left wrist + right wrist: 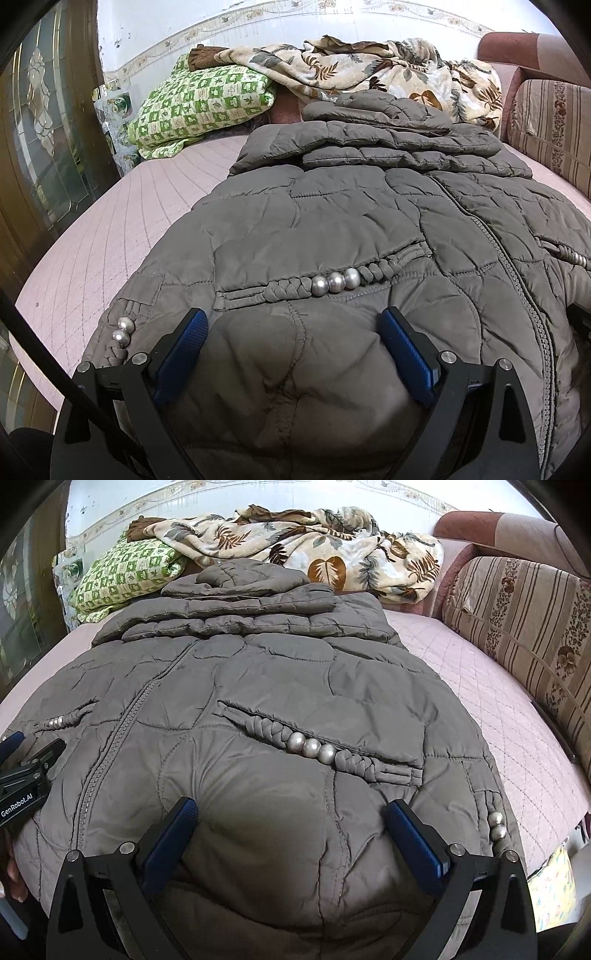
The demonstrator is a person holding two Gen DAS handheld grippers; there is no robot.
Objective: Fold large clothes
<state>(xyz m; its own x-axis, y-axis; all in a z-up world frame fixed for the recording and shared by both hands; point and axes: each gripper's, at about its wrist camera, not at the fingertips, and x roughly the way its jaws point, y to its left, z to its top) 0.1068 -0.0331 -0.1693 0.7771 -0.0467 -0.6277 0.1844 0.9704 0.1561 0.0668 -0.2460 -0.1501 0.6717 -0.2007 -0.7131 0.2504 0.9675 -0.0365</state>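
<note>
Now I have both grippers low over the hem end of the grey quilted jacket (pixel 332 221), which lies front side up on the pink quilted bed cover (pixel 110 236). My left gripper (pixel 293 328) has its blue-padded fingers (pixel 184 354) spread wide, with a puffed fold of the jacket bulging between them but not clamped. My right gripper (pixel 291 818) stands the same way: jaws wide apart, fabric swelling in the gap, nothing pinched. In the right wrist view I see the left gripper also at the left edge, resting beside the jacket's zipper (pixel 122 723).

Just past the left gripper runs a braided pocket trim with three silver beads (pixel 335 282), and two more beads (pixel 123 330) sit near the jacket's left edge. The right side has its own three beads (pixel 311 747) on the pocket (they look like pearls, but I cannot tell the material).

Farther up, the sleeves are folded across the chest and the hood (pixel 251 574) lies at the top. Behind the jacket I see a green checked pillow (pixel 199 107) to the left and a crumpled leaf-print blanket (pixel 369 70) beside it. A striped sofa cushion (pixel 517 620) borders the bed on the right.
</note>
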